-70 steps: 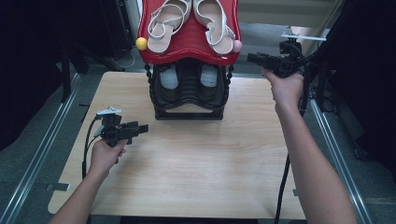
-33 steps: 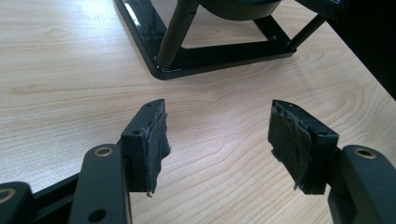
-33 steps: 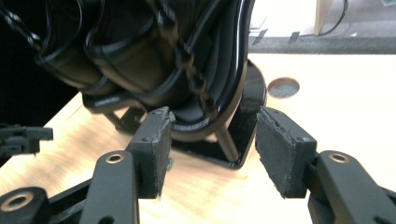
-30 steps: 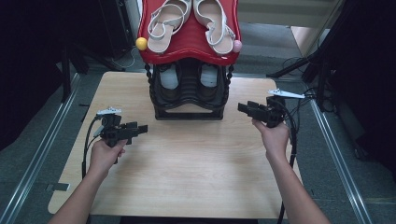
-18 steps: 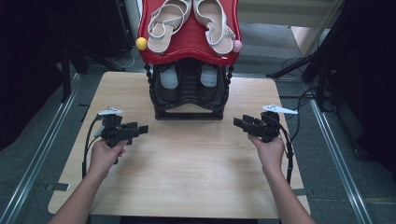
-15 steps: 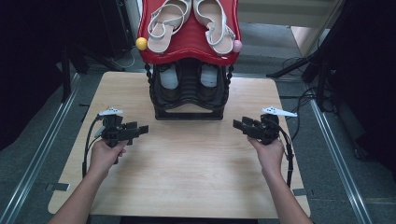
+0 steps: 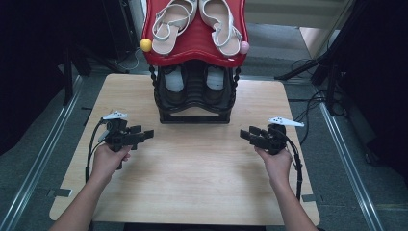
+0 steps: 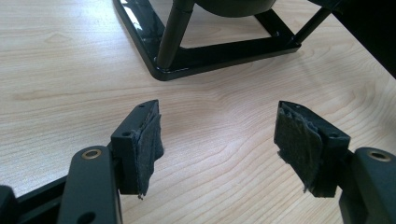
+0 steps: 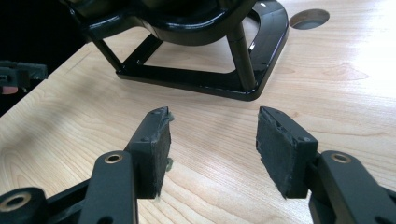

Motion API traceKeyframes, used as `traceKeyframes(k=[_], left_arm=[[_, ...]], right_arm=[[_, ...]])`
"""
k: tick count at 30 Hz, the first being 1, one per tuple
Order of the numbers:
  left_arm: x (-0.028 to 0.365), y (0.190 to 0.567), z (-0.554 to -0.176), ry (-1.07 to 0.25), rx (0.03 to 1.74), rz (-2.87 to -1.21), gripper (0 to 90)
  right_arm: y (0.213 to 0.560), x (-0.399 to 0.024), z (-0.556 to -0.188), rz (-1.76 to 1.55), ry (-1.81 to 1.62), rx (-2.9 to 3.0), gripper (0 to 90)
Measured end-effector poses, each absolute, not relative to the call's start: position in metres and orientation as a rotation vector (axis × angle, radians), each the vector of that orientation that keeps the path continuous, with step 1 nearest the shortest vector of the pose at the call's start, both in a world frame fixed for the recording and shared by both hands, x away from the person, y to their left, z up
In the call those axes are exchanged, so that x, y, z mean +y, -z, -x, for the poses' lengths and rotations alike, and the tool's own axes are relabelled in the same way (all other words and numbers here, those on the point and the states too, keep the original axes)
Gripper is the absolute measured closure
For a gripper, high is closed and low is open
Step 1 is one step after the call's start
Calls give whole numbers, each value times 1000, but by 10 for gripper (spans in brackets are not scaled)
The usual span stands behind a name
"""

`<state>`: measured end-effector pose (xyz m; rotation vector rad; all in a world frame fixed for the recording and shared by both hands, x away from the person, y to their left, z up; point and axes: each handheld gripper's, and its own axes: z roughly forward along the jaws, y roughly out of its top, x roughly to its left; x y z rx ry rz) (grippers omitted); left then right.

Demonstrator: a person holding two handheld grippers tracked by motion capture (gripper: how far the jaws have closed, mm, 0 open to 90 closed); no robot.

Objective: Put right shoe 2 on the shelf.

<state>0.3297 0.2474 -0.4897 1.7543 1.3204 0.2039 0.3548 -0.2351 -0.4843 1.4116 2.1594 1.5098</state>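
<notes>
Wooden table (image 7: 192, 183) bears a black rack (image 7: 195, 103); both hand-held grippers gape wide, empty.

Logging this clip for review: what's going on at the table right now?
A person holds the left tongs and the right tongs low over the wooden table, one on each side of a black shoe rack. Both stand open and empty, the left having just opened wider. A pair of sandals sits untouched on the rack's red top.
</notes>
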Motion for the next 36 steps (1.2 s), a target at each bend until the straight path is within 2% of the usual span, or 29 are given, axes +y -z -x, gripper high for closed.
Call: traceKeyframes(k=[36], left_arm=[[246, 491, -330, -198, 1313, -1773, 317]], right_arm=[[486, -232, -355, -1379, -1491, 2164, 447]])
